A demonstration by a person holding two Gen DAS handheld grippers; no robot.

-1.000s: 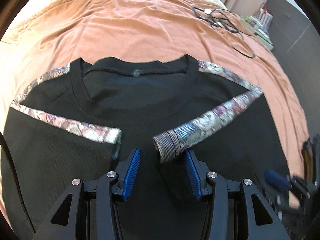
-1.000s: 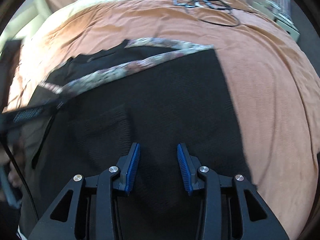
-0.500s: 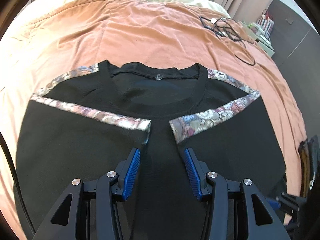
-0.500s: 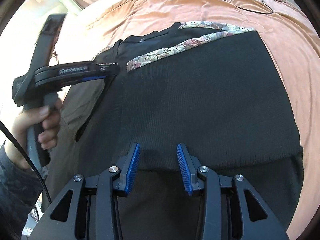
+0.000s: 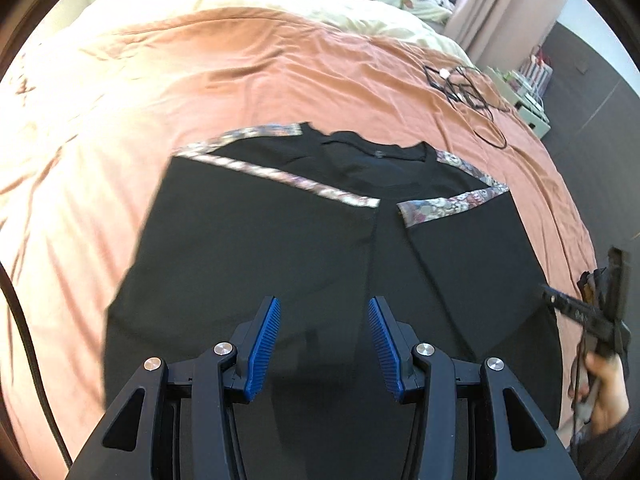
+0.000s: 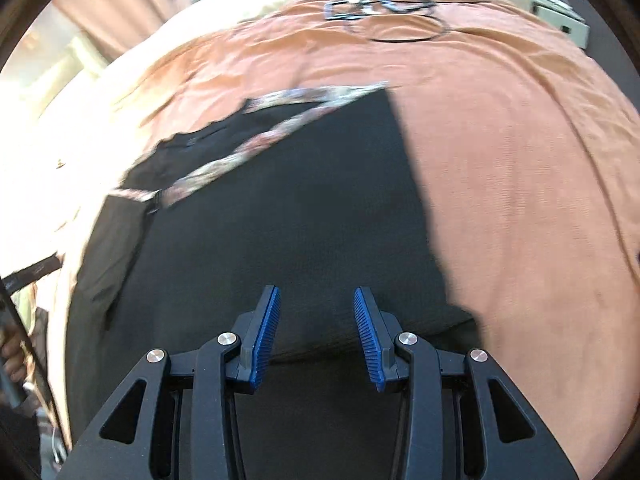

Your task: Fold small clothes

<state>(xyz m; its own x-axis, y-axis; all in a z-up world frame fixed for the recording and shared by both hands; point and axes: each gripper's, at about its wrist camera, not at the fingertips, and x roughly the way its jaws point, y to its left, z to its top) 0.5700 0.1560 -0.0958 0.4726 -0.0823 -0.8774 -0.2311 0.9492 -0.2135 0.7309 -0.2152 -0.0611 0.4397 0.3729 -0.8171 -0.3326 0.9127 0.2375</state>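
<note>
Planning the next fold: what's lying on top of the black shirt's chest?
Both sleeves, edged with patterned trim, are folded in over the black shirt, their ends nearly meeting mid-chest. The collar stays uncovered. The fabric beneath the folded sleeves is hidden.

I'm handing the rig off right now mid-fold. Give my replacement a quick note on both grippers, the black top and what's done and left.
Left gripper: open, empty, above the black top.
Right gripper: open, empty, over the top's lower right part.
The top lies flat on the orange bedspread, both patterned-trim sleeves folded in, cuffs nearly meeting below the collar.
Done: sleeves in. Left: fold the body up from the hem.
</note>
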